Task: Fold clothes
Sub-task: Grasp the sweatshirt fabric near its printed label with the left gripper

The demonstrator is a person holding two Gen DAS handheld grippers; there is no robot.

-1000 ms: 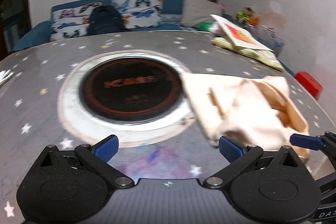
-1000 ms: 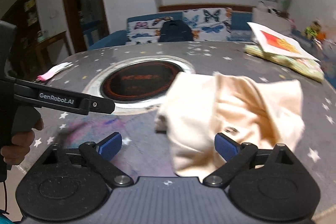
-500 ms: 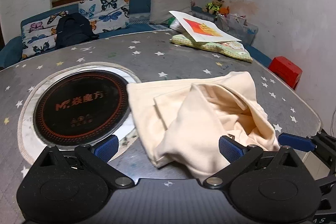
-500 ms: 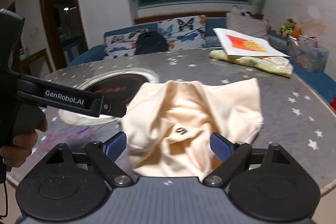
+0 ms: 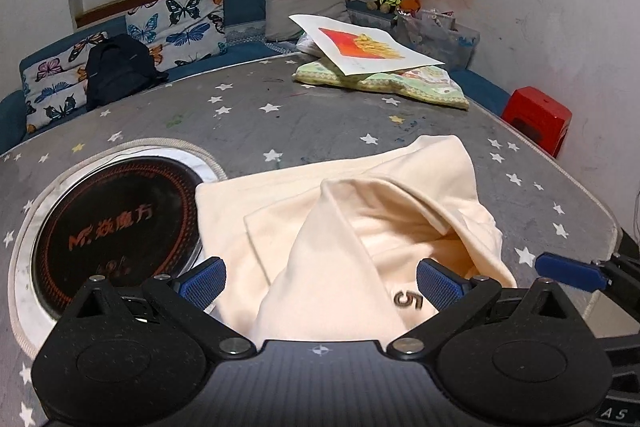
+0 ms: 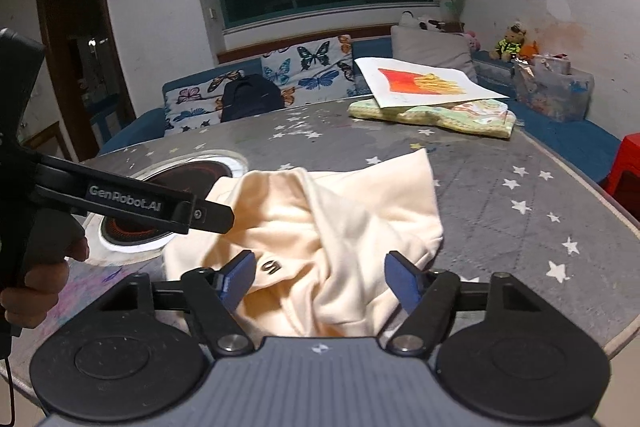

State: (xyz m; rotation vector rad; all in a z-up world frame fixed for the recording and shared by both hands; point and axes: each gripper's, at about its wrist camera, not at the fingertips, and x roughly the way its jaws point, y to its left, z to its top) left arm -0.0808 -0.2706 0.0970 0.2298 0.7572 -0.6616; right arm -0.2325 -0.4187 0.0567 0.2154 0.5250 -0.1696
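Note:
A crumpled cream garment (image 5: 360, 211) (image 6: 352, 203) lies on the grey star-patterned table (image 5: 280, 115) (image 6: 500, 187), with a small "5" tag (image 5: 408, 301) (image 6: 272, 267) on its near folds. My left gripper (image 5: 320, 283) is open wide, and the garment's near edge bunches between its blue pads without being pinched. My right gripper (image 6: 320, 281) has its jaws closing around the same near folds; the pads stand apart from each other with cloth between them. The left gripper (image 6: 160, 203), held by a hand (image 6: 40, 279), shows at the left of the right wrist view.
A round black hob (image 5: 108, 227) (image 6: 192, 171) is set in the table left of the garment. A folded green cloth (image 5: 420, 87) under a fries picture (image 5: 368, 47) lies at the far right. A red stool (image 5: 536, 119) stands off the table's right edge, a sofa with a backpack (image 5: 116, 71) behind.
Both grippers moved sideways over the garment, which now sits centred between each pair of fingers. The right gripper's jaws have narrowed. The "5" tag has come into view.

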